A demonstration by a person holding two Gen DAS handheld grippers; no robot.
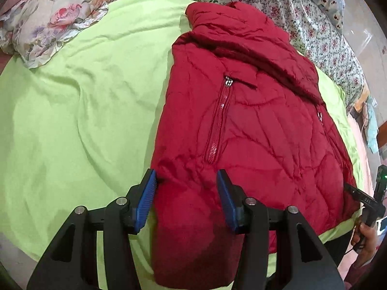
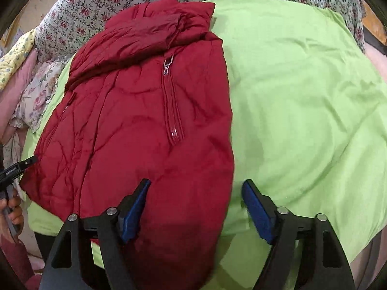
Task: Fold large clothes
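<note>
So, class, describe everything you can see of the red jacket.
The red jacket is quilted and puffy with a slight sheen. It lies flat on the green sheet, collar away from the cameras, one sleeve folded across the chest. Two zipped pockets show. Both grippers' open jaws straddle the near hem's corners, one each.

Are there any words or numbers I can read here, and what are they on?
"DAS": white letters on the black right tongs, seen from the left wrist camera; partly blurred, so not sure.
Pale marking on the left tongs: too blurred to read.
Red jacket: no words show.
</note>
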